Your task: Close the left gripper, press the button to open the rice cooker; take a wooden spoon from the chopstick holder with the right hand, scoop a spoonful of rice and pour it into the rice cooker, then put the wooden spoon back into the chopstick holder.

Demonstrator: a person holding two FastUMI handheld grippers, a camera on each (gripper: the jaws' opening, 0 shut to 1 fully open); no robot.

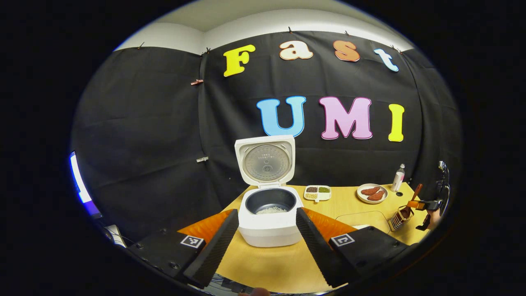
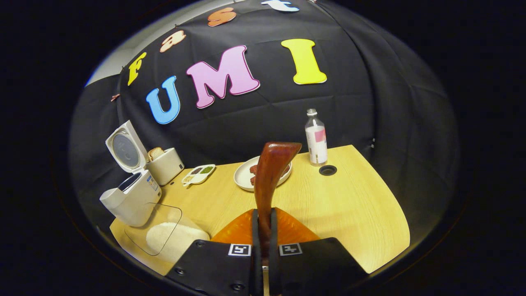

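Note:
The white rice cooker (image 1: 269, 230) stands open on the wooden table, lid (image 1: 266, 162) upright, with a little rice in its dark pot (image 1: 271, 201). My left gripper (image 1: 267, 213) is open just in front of it, one finger on each side, touching nothing. At the far right, my right gripper (image 1: 427, 204) holds the wooden spoon (image 1: 413, 197), whose lower end is at the wire chopstick holder (image 1: 396, 220). In the right gripper view, the right gripper (image 2: 263, 222) is shut on the spoon (image 2: 269, 176), which rises between the fingers. The cooker (image 2: 131, 195) is at the left.
A clear box of rice (image 2: 164, 234) lies beside the cooker. A plate (image 2: 244, 176) with reddish pieces, a divided dish (image 2: 199, 174), a bottle (image 2: 316, 137), a white toaster (image 2: 166, 164) and a round table hole (image 2: 327, 169) sit toward the back.

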